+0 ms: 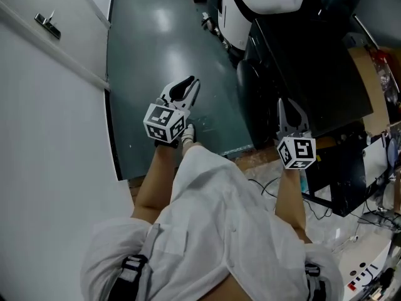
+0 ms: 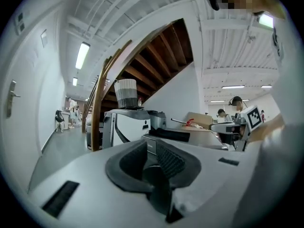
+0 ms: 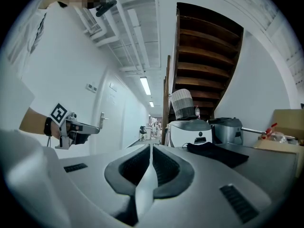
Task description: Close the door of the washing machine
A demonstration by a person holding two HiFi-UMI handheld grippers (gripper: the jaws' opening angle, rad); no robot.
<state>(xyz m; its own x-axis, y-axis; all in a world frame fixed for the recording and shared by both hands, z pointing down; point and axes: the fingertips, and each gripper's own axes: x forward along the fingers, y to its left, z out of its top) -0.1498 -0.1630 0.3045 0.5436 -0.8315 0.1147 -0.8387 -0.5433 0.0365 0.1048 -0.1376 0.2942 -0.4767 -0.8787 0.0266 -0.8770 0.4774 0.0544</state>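
grey-green floor (image 1: pixel 163 55) and white wall, two grippers held out before a washing machine (image 1: pixel 250 5)

at the far left of the head view a white door (image 1: pixel 37 105) with a metal handle (image 1: pixel 47 25) is seen, and the floor is laid out beside it. the left gripper (image 1: pixel 190 84) is held over this floor, with its marker cube (image 1: pixel 164 123) just above the person's white shirt (image 1: pixel 213 231). in the left gripper view its ribbed pads (image 2: pixel 168 158) are shown a narrow way apart, and nothing is held between them.

the washing machine is placed at the top of the head view, well apart from both grippers; a white body with a black curved band is shown. in both gripper views it is seen straight ahead past the jaws, under a wooden staircase (image 2: pixel 156 56), with a striped cylinder (image 2: pixel 126 93) stood on top of it. whether its door is open or closed cannot be told.

further right, the right gripper (image 1: pixel 285 105) is held at the edge of a dark table (image 1: pixel 313 68). in the right gripper view its jaws are brought together with only a thin slit left, and nothing is gripped. a black cloth (image 3: pixel 216 153) is laid on the table, and cardboard (image 1: pixel 366 86) is seen at the far right.
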